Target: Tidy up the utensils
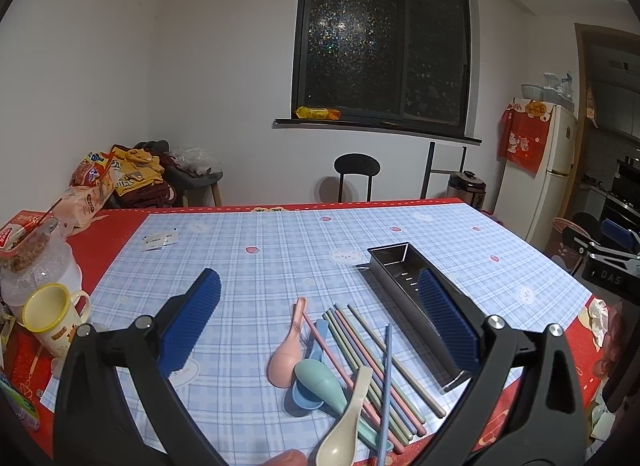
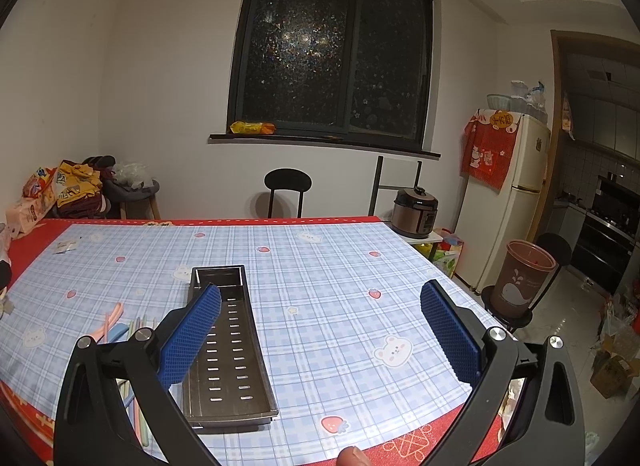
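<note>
Between the spread, empty fingers of the right gripper (image 2: 320, 330) lies a long dark metal tray (image 2: 228, 350) with slotted holes. Pastel chopsticks (image 1: 376, 366) and four plastic spoons (image 1: 316, 378) sprawl loose between the left gripper's (image 1: 316, 326) parted, empty fingers.

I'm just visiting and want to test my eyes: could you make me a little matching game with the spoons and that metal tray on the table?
Things:
1. pink spoon
2. cream spoon
3. teal spoon
4. metal tray

States:
A. empty, with slots in its floor
B. nearest the camera
C. leftmost in the pile
D. lying over a blue spoon

Pairs: 1-C, 2-B, 3-D, 4-A
</note>
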The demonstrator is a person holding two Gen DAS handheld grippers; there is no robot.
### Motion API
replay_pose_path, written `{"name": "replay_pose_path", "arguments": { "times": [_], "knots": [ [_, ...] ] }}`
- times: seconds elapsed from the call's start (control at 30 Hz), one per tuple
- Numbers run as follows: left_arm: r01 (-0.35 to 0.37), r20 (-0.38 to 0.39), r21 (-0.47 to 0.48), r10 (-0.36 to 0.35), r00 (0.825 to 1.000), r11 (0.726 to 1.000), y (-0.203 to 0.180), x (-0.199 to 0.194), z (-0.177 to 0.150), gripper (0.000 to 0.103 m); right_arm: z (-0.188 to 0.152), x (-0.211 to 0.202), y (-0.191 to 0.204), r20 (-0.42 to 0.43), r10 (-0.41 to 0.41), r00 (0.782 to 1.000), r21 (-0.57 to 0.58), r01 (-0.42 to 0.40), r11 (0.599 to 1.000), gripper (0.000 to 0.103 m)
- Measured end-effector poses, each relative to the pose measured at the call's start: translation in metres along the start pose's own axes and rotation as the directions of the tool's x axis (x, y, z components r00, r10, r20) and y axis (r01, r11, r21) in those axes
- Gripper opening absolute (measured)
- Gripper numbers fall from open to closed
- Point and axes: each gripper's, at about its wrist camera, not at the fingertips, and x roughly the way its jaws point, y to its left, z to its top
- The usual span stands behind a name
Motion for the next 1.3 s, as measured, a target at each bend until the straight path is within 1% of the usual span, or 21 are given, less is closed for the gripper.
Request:
{"name": "replay_pose_path", "arguments": {
  "times": [0.83, 0.97, 1.17, 1.23, 1.3],
  "knots": [
    [0.007, -0.004, -0.005, -0.007, 1.0, 1.0, -0.0003, -0.0026, -0.0016, 0.098, -0.005, 0.0028, 0.0003, -0.007, 0.001, 1.0, 0.004, -0.001, 1.0, 0.098],
    [-0.005, -0.002, 0.003, 0.005, 1.0, 1.0, -0.0009, -0.0023, -0.0016, 0.098, -0.0059, 0.0035, -0.0002, -0.011, 0.002, 1.0, 0.004, -0.002, 1.0, 0.098],
    [0.016, -0.004, 0.009, -0.016, 1.0, 1.0, -0.0024, -0.0017, -0.0018, 0.098, -0.0064, 0.0041, -0.0004, -0.014, 0.004, 1.0, 0.005, -0.004, 1.0, 0.098],
    [0.03, -0.011, 0.018, -0.03, 1.0, 0.999, -0.0019, 0.0002, -0.0028, 0.098, -0.0069, 0.0055, -0.0006, -0.021, 0.015, 1.0, 0.011, -0.015, 1.0, 0.098],
    [0.029, -0.006, 0.026, -0.028, 1.0, 0.999, -0.0024, 0.0008, -0.004, 0.098, -0.0085, 0.0068, 0.0002, -0.026, 0.025, 0.999, 0.013, -0.025, 1.0, 0.098]
  ]
}}
